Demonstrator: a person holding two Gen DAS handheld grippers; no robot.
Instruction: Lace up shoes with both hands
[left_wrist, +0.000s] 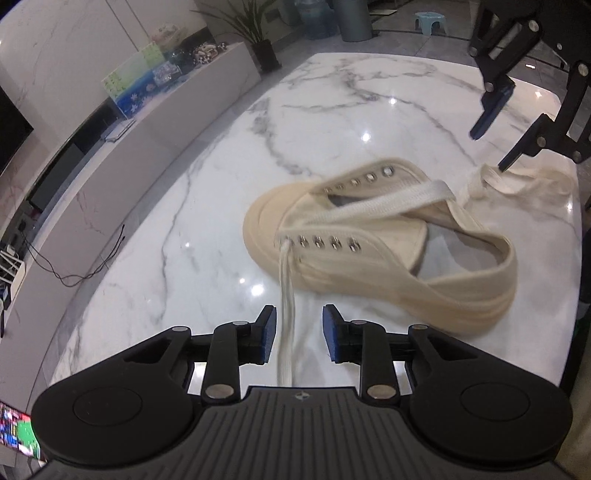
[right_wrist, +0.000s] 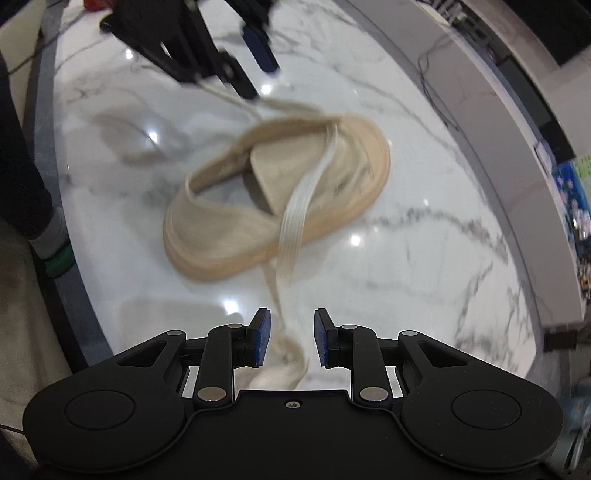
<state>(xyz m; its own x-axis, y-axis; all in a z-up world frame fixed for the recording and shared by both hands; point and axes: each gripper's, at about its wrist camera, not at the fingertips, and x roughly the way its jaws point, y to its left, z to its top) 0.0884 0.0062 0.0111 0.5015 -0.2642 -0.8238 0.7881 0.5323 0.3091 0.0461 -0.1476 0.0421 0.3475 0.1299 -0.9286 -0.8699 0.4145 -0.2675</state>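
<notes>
A cream canvas shoe (left_wrist: 388, 236) lies on the white marble table (left_wrist: 184, 221), toe toward the left gripper; the right wrist view shows it blurred (right_wrist: 273, 199). A flat white lace (left_wrist: 286, 295) runs from the front eyelet down between the open jaws of my left gripper (left_wrist: 298, 338), untouched by the pads. The other lace end (right_wrist: 295, 221) crosses the shoe and passes between the open jaws of my right gripper (right_wrist: 291, 338), with its end bunched below. The right gripper also shows in the left wrist view (left_wrist: 491, 147), the left one in the right wrist view (right_wrist: 258, 81).
A long white sideboard (left_wrist: 110, 166) with boxes and a potted plant (left_wrist: 258, 40) runs along the table's far side. Black cables (left_wrist: 74, 266) hang by it. A person's leg and sock (right_wrist: 44, 221) are at the table edge.
</notes>
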